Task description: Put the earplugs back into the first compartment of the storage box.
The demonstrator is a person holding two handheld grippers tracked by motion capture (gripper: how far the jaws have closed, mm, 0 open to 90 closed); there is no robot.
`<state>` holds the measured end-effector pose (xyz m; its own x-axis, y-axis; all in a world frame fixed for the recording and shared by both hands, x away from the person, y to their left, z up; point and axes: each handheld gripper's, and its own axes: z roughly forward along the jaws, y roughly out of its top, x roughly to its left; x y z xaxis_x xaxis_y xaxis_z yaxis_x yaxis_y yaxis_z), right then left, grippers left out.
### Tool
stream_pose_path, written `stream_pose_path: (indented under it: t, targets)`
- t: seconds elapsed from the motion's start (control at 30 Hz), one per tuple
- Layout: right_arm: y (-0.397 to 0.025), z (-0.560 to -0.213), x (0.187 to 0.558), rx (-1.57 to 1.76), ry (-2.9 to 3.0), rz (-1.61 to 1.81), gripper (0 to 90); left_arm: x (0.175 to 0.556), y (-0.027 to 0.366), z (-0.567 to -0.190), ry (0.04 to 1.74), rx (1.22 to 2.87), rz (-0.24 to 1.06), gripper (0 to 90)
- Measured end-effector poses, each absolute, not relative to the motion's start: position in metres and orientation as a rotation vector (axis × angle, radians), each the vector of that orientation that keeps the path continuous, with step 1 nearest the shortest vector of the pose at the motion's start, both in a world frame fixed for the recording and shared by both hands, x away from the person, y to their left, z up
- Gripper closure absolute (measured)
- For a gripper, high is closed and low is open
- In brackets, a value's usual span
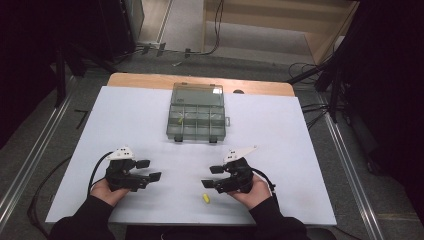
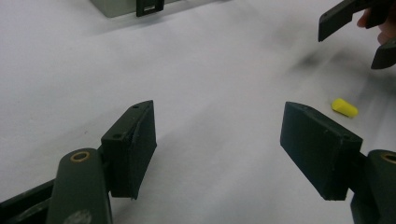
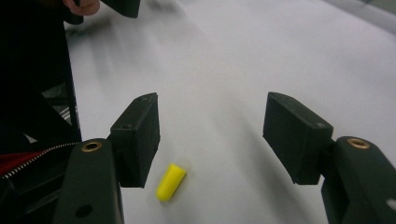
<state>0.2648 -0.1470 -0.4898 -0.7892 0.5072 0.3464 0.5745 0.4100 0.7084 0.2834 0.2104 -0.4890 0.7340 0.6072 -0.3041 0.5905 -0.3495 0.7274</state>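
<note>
Now both wide apart: left gripper (image 1: 149, 170) and right gripper (image 1: 212, 176) face each other over the white table sheet (image 1: 280, 130), small yellow foam earplug (image 1: 205, 198) lying between them, near the right gripper's jaws, clear plastic compartment box (image 1: 196, 113) beyond.

Box (image 1: 196, 114) far centre on table (image 1: 125, 115). Earplug (image 1: 205, 198) near centre, just left of right gripper (image 1: 212, 176). Left gripper (image 1: 149, 170) near left, well apart.

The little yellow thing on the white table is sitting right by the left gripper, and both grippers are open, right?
Not quite. The high view shows the yellow piece lying by the right gripper, not the left gripper. Both grippers are open.
</note>
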Motion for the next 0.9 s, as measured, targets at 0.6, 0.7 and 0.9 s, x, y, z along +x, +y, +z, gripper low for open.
stream_pose_path:
  t: [0.6, 0.7, 0.9]
  targets:
    - [-0.139, -0.507, 0.245, -0.933, -2.601, -1.303, 39.2, 0.284, 0.211, -0.489, 0.906, 2.044, 0.027, 26.7]
    - [-0.137, -0.509, 0.242, -0.922, -2.606, -1.278, 42.2, 0.283, 0.211, -0.489, 0.907, 2.045, 0.028, 26.7]
    - [-0.133, -0.512, 0.239, -0.909, -2.616, -1.218, 49.1, 0.284, 0.211, -0.489, 0.907, 2.044, 0.030, 26.7]
